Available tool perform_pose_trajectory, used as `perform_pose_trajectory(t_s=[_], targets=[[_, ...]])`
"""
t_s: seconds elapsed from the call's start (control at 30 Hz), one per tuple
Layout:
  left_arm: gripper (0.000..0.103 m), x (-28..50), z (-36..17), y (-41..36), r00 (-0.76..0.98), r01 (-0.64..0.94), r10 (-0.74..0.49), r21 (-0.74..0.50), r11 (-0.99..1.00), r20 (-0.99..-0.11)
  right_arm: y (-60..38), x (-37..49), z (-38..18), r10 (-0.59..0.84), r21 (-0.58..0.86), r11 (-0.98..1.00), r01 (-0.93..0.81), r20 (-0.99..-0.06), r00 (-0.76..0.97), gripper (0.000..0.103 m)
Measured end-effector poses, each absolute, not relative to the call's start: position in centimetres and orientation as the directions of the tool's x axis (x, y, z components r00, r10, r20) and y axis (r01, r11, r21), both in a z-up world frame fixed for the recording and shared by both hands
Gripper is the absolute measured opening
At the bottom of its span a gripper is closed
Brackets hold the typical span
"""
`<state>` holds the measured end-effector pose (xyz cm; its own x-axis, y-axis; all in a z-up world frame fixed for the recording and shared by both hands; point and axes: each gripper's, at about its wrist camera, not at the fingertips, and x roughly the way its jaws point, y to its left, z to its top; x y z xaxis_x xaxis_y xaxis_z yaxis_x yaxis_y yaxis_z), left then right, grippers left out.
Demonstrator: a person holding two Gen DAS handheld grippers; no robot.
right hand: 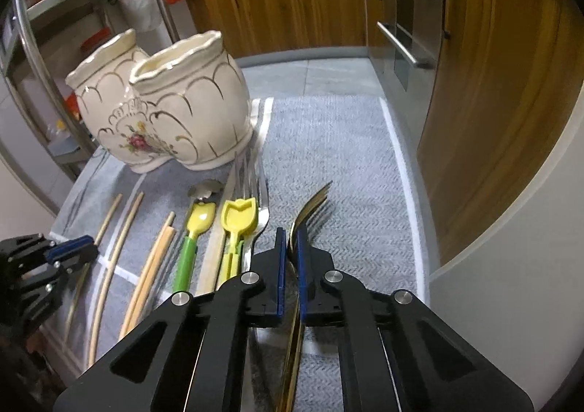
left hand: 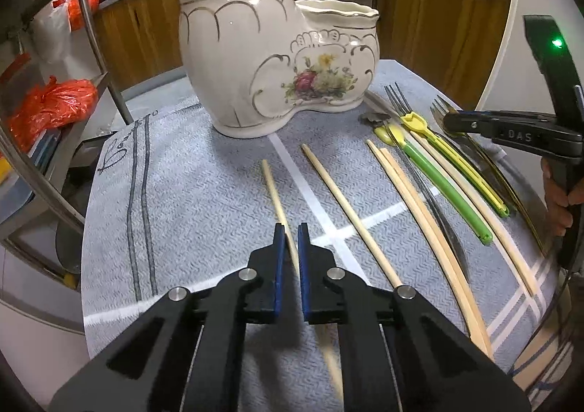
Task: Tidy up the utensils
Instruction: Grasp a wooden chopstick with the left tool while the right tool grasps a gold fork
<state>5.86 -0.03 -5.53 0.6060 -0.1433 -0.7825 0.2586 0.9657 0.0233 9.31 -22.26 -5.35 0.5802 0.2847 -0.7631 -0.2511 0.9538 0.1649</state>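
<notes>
A cream two-pot ceramic holder (left hand: 270, 57) with a flower print stands at the back of the grey cloth; it also shows in the right wrist view (right hand: 175, 109). My left gripper (left hand: 291, 231) is shut on a wooden chopstick (left hand: 274, 193), the leftmost one. My right gripper (right hand: 291, 235) is shut on a gold fork (right hand: 310, 207), tines pointing forward; it shows at the right in the left wrist view (left hand: 450, 121). Other chopsticks (left hand: 350, 214), a green-handled spoon (left hand: 438, 182), a yellow utensil (left hand: 438, 141) and a steel fork (left hand: 396, 101) lie between them.
The grey cloth (right hand: 346, 156) covers a small round table. A metal rack (left hand: 54, 119) with orange bags stands left. Wooden cabinets (right hand: 492, 101) and an oven (right hand: 405, 28) are right and behind.
</notes>
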Motion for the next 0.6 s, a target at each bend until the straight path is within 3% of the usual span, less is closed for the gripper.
perform_pose_trajectory(t_s=[0.3, 0.6], targets=[[0.004, 4.3, -3.5, 1.1, 0.678, 0.3, -0.235, -0.03, 0.953, -0.696, -22.9, 5.1, -0.2, 0.305, 0.136, 0.949, -0.284, -0.627, 0.717, 0.004], [0.004, 2.2, 0.7, 2.9, 0.833, 0.31, -0.286, -0.029, 0.95, -0.474, -23.0, 1.3, 5.9, 0.298, 0.056, 0.951, -0.304, -0.421, 0.857, 0.003]])
